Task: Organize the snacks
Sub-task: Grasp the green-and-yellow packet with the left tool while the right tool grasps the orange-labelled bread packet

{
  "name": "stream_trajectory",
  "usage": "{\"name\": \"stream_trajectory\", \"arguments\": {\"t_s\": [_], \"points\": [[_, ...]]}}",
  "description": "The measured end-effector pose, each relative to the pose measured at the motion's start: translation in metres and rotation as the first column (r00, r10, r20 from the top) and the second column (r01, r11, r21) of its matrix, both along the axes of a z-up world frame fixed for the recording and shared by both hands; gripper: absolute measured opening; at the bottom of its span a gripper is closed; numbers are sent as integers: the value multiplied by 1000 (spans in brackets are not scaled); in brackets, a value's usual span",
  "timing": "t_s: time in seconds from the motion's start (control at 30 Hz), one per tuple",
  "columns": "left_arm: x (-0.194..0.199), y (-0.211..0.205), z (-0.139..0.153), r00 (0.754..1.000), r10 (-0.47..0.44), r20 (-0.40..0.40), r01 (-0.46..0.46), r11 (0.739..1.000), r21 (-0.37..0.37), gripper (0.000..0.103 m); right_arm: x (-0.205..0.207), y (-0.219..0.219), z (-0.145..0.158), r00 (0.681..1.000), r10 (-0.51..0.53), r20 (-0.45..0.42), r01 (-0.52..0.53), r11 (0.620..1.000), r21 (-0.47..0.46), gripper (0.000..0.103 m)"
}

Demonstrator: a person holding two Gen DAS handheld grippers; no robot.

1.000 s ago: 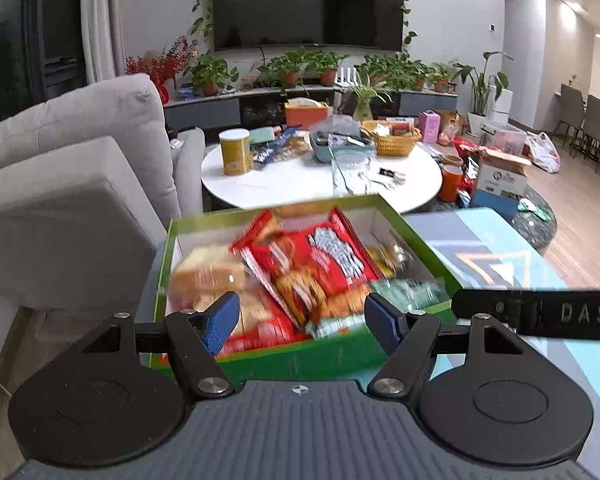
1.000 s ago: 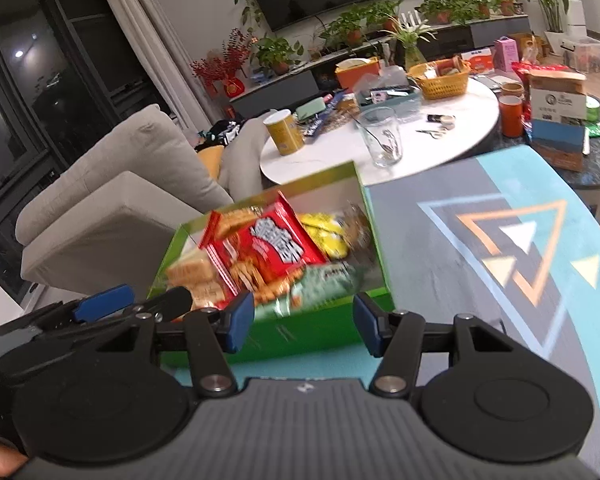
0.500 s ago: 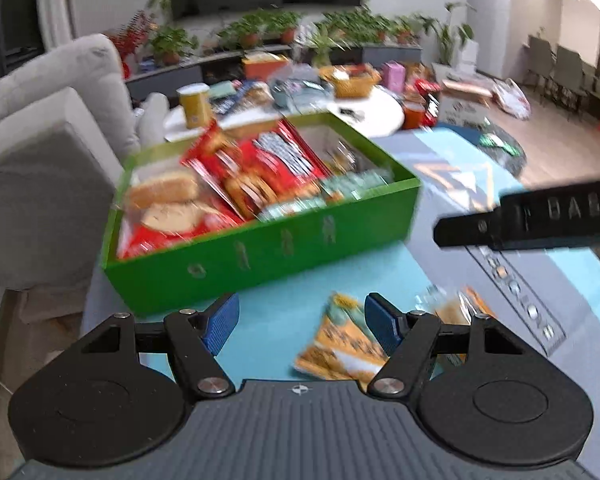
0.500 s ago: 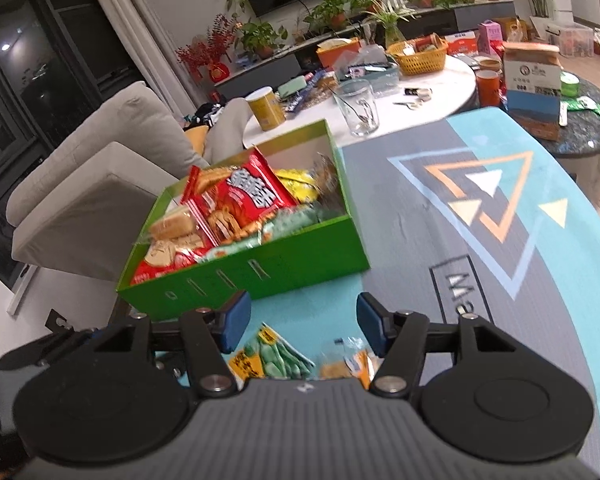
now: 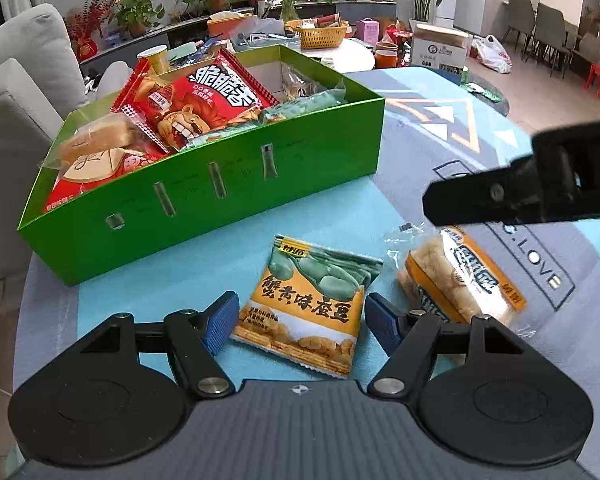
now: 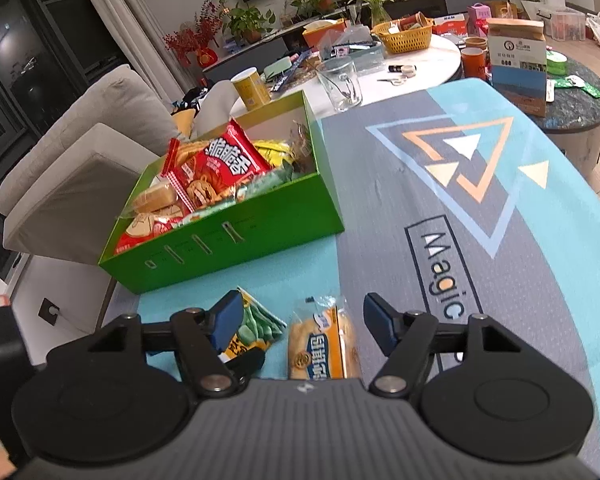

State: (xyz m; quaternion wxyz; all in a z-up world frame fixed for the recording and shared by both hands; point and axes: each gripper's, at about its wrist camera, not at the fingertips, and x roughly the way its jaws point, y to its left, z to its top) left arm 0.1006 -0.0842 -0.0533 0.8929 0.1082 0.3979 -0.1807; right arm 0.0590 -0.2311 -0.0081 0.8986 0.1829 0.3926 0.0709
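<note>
A green box [image 5: 204,196] full of snack packs, with a red crisp bag [image 5: 198,100] on top, sits on the mat. It also shows in the right wrist view [image 6: 236,236]. My left gripper [image 5: 300,322] is open just above a yellow bean snack pack [image 5: 312,300] lying in front of the box. My right gripper [image 6: 302,324] is open over an orange bread pack [image 6: 322,350], which also shows in the left wrist view [image 5: 460,280]. The bean pack [image 6: 256,328] lies by the right gripper's left finger. Part of the right gripper shows at the right of the left wrist view.
A blue and grey printed mat [image 6: 480,208] covers the table. A grey sofa [image 6: 72,152] stands left of the box. Behind is a white round table [image 6: 420,60] with a glass mug [image 6: 340,80], a yellow can [image 6: 252,88] and a basket.
Both grippers have pulled back from over the box and lowered toward the two packs on the mat in front of it. Both stay open.
</note>
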Motion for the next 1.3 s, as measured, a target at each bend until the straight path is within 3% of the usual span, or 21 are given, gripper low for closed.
{"name": "stream_trajectory", "arguments": {"t_s": [0.37, 0.57, 0.83, 1.3], "points": [[4, 2, -6, 999, 47, -11, -48, 997, -55, 68, -1, 8, -13, 999, 22, -44, -23, 1000, -21, 84], [1, 7, -4, 999, 47, 1, -46, 997, -64, 60, -1, 11, -15, 998, 26, -54, -28, 999, -32, 84], [-5, 35, -1, 989, 150, 8, -149, 986, -78, 56, -3, 17, -20, 996, 40, -74, -44, 997, -56, 84], [-27, 57, 15, 980, 192, 51, -186, 976, -114, 56, -6, 38, -33, 995, 56, -89, -71, 981, -178, 81]]}}
